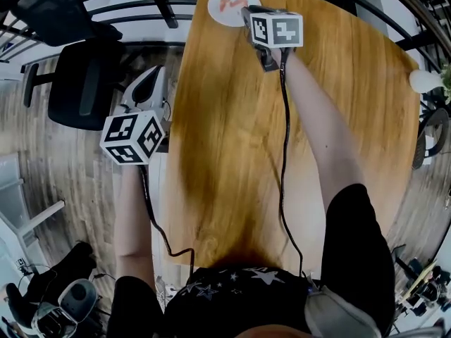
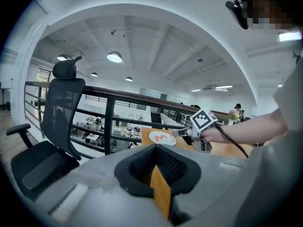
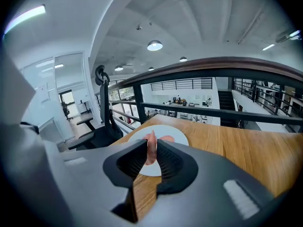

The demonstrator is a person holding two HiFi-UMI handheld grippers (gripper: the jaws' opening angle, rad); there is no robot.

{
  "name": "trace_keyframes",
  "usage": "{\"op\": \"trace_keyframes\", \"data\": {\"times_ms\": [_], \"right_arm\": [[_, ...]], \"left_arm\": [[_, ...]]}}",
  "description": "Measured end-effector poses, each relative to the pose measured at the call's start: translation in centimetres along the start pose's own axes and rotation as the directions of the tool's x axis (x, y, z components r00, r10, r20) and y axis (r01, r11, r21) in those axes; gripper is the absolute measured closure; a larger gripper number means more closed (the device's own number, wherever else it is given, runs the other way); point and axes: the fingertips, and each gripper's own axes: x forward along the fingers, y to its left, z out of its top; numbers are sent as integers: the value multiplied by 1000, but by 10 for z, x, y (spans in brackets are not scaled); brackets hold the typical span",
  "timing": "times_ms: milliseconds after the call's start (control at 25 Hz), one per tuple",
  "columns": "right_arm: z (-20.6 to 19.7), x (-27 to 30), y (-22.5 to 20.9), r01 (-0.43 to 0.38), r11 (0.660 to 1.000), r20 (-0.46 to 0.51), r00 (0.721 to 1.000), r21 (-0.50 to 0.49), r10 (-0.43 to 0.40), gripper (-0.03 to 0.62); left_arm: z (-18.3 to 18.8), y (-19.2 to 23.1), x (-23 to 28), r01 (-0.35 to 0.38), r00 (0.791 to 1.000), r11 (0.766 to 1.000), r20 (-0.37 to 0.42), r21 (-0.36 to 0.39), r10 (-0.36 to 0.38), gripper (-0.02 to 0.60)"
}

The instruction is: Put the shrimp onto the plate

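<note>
Two hand-held grippers, head view: your right hand-held gripper (image 1: 248, 10) reaches the plate (image 1: 217, 15) at the far end of the bench (image 1: 232, 153); your left hand-held gripper (image 1: 151, 79) hangs beside the bench. Left gripper view: jaws together, nothing between. Right gripper view: jaws pinching the shrimp (image 3: 151, 148) over the plate.

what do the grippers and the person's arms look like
The left gripper and right gripper have grey bodies with black ribbed jaw pads. Each carries a white cube with black square markers and trails a black cable. The person wears a black top with short sleeves.
</note>
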Motion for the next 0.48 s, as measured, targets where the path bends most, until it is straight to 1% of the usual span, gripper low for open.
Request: {"op": "trace_keyframes", "data": {"times_ms": [120,280,480], "right_arm": [[-6,15,1,-6,1000,-48,999,-22,5,528],[-10,27,2,-8,998,-95,996,-58,2,528],[-16,35,1,8,996,-152,988,-94,-23,528]], "left_arm": [[-8,6,3,-1,1000,1000,-10,-17,1,580],[-12,9,5,2,1000,1000,-18,-19,-2,580],[-19,16,2,-1,1000,1000,-25,-31,0,580]]}}
